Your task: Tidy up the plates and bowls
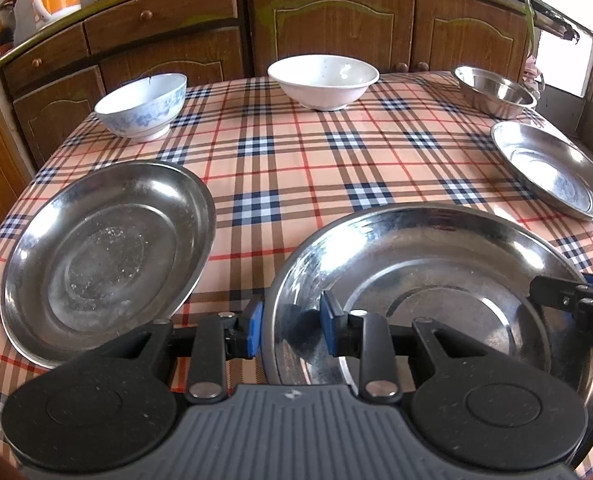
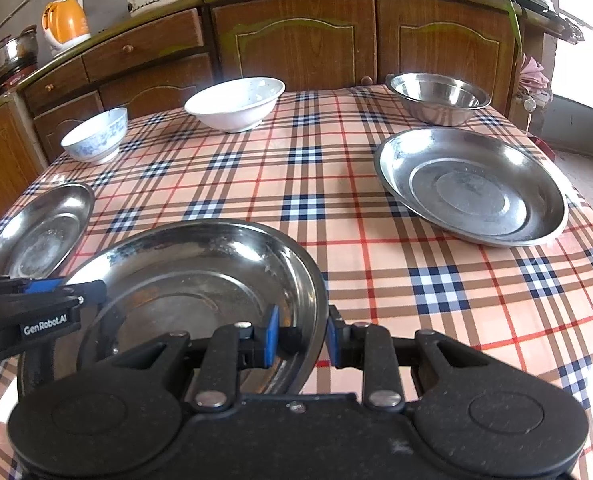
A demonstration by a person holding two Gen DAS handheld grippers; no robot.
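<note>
Kitchen w/ wooden cabinets (image 2: pixel 296 40) behind, checked table (image 1: pixel 296 160) up front, and nothing's stacked yet, folks. Centre of the action: the near steel plate (image 1: pixel 436 264) at the front edge of the table, flanked both sides. Left gripper (image 1: pixel 290 330) has its jaws parted astride the plate's left rim, one pad outside, one inside, a gap showing, so not clamped. Right gripper (image 2: pixel 302 334) mirrors that on the right rim, jaws apart, no squeeze yet. Looks like a two-handed pick just about to start.

Moving outward: second steel plate (image 1: pixel 104 256) just left of it, apart, not overlapping. Third steel plate (image 2: pixel 472 188) sits well off to the right. Along the back: blue-patterned bowl (image 1: pixel 144 106), white bowl (image 1: pixel 322 80), steel bowl (image 2: pixel 440 98), each on its own, none nested.

My read: early stage. Three plates to stack, three bowls to group, all still to do.
</note>
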